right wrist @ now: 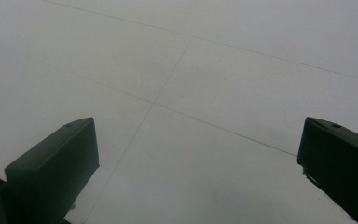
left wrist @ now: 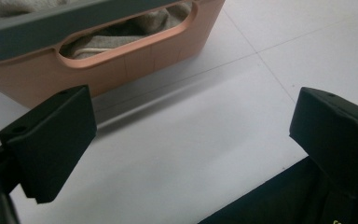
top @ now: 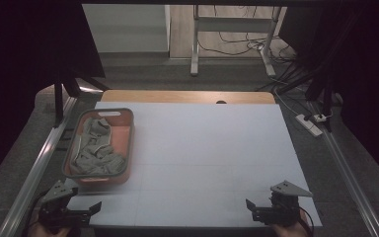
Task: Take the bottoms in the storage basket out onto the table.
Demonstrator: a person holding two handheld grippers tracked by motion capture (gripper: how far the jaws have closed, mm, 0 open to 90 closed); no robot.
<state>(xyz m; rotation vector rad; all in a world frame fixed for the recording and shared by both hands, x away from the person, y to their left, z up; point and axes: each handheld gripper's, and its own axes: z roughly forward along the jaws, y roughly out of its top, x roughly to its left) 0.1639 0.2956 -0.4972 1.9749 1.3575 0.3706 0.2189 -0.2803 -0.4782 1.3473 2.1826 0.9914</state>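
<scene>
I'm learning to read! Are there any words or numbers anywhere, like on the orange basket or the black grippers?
No readable words or numbers anywhere.
Orange basket: plain, no label.
Grey cloth inside it: no tag in sight.
Left gripper and right gripper: no markings to read.
White table: just thin lines.

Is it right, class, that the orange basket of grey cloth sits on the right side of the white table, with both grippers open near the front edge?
Not quite. The orange basket of grey cloth sits on the left side of the white table, as the high view shows. The left gripper and right gripper are indeed open near the front edge.
</scene>
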